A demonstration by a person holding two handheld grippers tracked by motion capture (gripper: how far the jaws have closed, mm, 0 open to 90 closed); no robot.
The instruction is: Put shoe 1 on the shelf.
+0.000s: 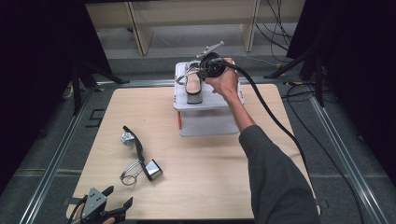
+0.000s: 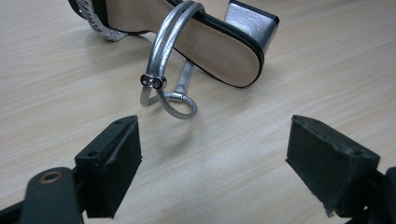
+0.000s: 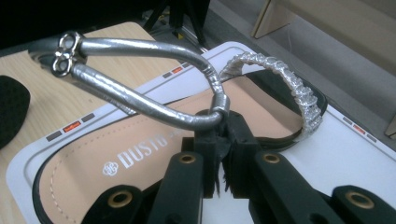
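One sandal (image 1: 193, 88) with a tan insole and silver straps rests on a white box (image 1: 208, 122) at the table's far middle. My right gripper (image 1: 198, 70) is over its heel end. In the right gripper view that gripper (image 3: 223, 126) is shut on the silver ankle strap (image 3: 140, 100), above the insole (image 3: 93, 158). The second sandal (image 1: 140, 156) lies on its side on the table at the left. My left gripper (image 1: 119, 196) is near the front edge, open, short of that sandal. In the left gripper view the jaws (image 2: 215, 140) stand wide apart before the strap loop (image 2: 163, 46) and silver block heel (image 2: 252, 23).
The wooden table (image 1: 210, 163) has bare room in front of the box and at the right. A person's right forearm (image 1: 261, 154) and the gripper's black cable (image 1: 275, 116) cross the right half. Metal rails (image 1: 51, 163) run along both sides; wooden furniture legs (image 1: 140, 28) stand beyond.
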